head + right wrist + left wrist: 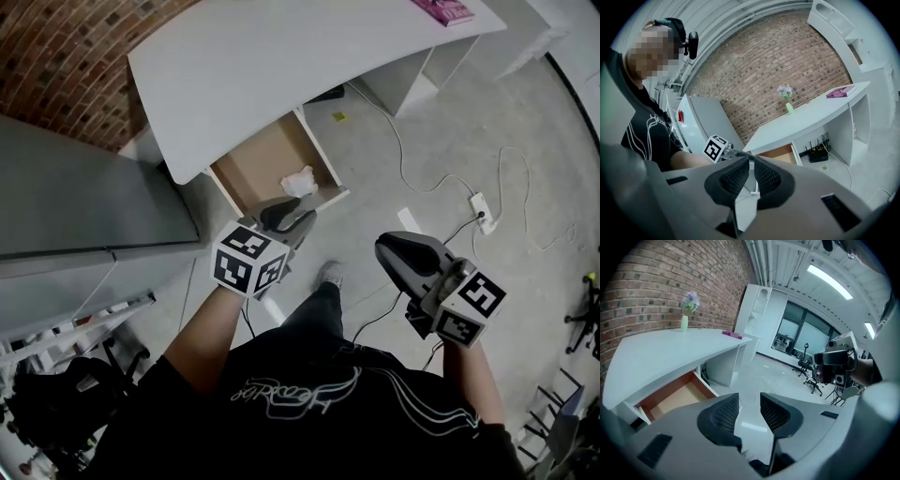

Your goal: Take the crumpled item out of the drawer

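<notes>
the left tongs [286,217] hang above the front edge of the open drawer [255,167], which is pulled out from under the white worktop [281,66]. in the left gripper view the left tongs [749,399] stand partly apart, a clear gap between the two dark ribbed pads [719,416], and only bare floor [754,380] shows through that gap; they touch nothing. the drawer [670,399] lies off to their left in that view.

the crumpled item [298,181], a white wad, lies inside the drawer near its front right corner, just beyond the left tongs and apart from them.

the right tongs [382,246] are held over the floor to the right of the drawer, well apart from it. in the right gripper view the right tongs [750,157] are drawn in close, tips meeting and only a thin wedge left between the pads [733,180], with nothing gripped.

a pink book [445,9] lies at the far end of the worktop, and a small vase of flowers [685,317] stands near the brick wall [656,282]. a white power strip [481,208] with its cable lies on the floor.
</notes>
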The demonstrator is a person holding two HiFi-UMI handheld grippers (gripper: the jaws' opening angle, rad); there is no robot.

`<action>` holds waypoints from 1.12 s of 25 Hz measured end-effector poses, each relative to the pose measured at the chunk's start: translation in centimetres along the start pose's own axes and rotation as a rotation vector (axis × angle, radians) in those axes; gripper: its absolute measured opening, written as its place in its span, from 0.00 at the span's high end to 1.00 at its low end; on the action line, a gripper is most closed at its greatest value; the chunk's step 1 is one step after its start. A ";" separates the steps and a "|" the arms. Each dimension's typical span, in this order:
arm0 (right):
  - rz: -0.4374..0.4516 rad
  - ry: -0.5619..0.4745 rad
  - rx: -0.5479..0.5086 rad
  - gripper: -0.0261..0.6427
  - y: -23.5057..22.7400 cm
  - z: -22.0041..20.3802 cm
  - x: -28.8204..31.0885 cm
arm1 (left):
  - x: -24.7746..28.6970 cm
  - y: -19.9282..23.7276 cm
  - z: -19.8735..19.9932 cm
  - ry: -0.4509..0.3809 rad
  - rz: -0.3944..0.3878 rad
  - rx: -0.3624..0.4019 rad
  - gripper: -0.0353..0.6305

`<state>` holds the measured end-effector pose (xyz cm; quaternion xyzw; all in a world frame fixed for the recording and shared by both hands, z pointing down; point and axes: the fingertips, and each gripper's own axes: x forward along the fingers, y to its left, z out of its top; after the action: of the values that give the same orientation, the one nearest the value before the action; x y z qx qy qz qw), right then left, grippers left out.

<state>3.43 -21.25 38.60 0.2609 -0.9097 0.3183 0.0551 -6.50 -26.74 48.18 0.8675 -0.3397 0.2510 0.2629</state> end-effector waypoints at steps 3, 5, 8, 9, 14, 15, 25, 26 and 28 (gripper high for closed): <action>0.001 0.001 0.038 0.88 -3.2 0.3 2.6 | 4.0 4.8 -1.2 0.053 0.009 -0.042 0.66; -0.004 -0.006 0.046 0.88 -5.1 0.2 4.1 | 6.2 7.5 -2.4 0.096 0.013 -0.061 0.64; -0.031 0.056 0.085 0.88 -7.6 -0.9 6.0 | 9.4 11.0 -4.5 0.161 0.026 -0.056 0.60; -0.037 0.067 0.098 0.88 -8.4 -1.2 6.5 | 10.6 12.1 -5.3 0.191 0.029 -0.047 0.59; -0.024 0.048 0.106 0.88 -12.3 -2.8 8.2 | 15.7 16.0 -10.3 0.340 0.034 -0.009 0.53; -0.027 0.058 0.110 0.88 -12.9 -3.3 8.4 | 16.4 16.8 -11.2 0.355 0.043 -0.005 0.53; -0.067 0.154 0.169 0.88 -18.0 -8.9 10.3 | 21.7 23.3 -16.3 0.427 0.118 0.065 0.53; -0.074 0.162 0.178 0.88 -18.5 -9.3 10.4 | 22.0 23.6 -16.9 0.441 0.118 0.064 0.53; -0.086 0.168 0.199 0.88 -19.2 -9.8 10.4 | 22.6 24.0 -17.9 0.466 0.116 0.058 0.53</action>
<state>3.65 -32.58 59.72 0.2761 -0.8539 0.4251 0.1182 -13.87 -40.99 82.13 0.7724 -0.3120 0.4685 0.2943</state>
